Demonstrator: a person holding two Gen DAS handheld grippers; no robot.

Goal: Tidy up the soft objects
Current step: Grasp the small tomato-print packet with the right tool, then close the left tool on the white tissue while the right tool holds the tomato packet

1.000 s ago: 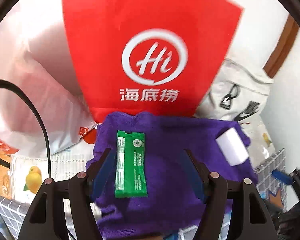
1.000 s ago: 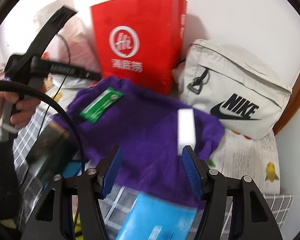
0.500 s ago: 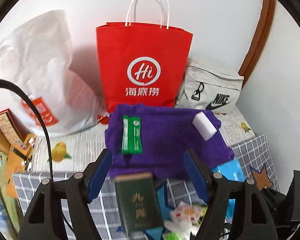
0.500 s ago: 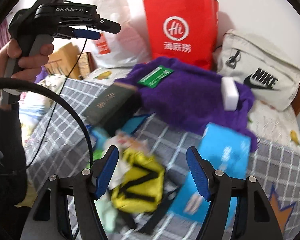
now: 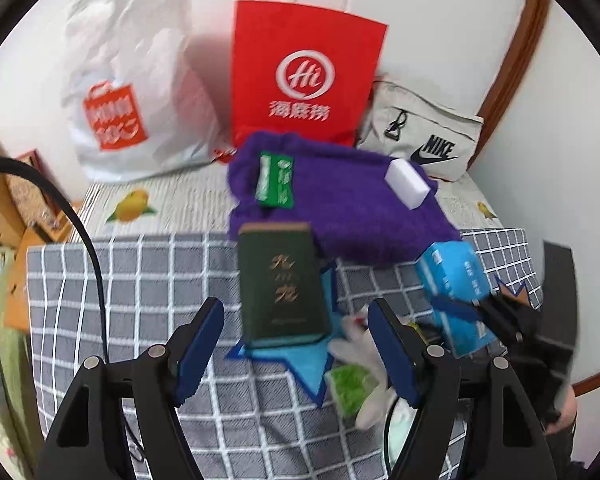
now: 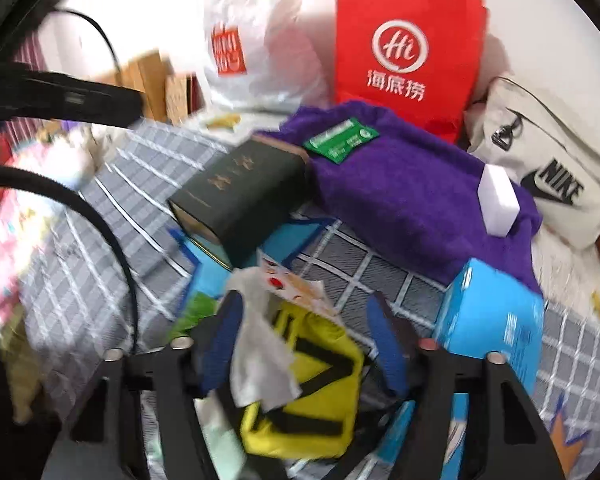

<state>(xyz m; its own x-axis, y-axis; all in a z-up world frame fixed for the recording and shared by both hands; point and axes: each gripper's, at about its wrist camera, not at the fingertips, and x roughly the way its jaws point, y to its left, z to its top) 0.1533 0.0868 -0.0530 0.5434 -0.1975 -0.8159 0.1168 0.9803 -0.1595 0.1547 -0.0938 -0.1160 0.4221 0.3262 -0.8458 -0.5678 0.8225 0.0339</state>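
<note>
A purple towel [image 5: 340, 204] [image 6: 412, 188] lies at the back of the checked cloth [image 5: 140, 280], with a green sachet [image 5: 277, 178] [image 6: 342, 140] and a white sponge block [image 5: 406, 184] [image 6: 500, 200] on it. A dark green box [image 5: 280, 280] [image 6: 244, 196] lies in front of the towel. My left gripper [image 5: 296, 348] is open and empty, just short of the box. My right gripper [image 6: 308, 340] is open over a yellow pouch [image 6: 312, 384] and a white tissue [image 6: 260, 352], touching neither for certain.
A red paper bag [image 5: 304, 72], a white plastic bag [image 5: 132, 80] and a white Nike pouch [image 5: 424, 140] stand against the wall. A blue tissue box [image 5: 452, 292] [image 6: 496, 320] lies at the right. Small packets [image 5: 352, 388] lie by a blue star.
Both grippers have pulled back from the purple towel toward me. The dark box, blue box, yellow pouch and packets have come into view. Both stay open.
</note>
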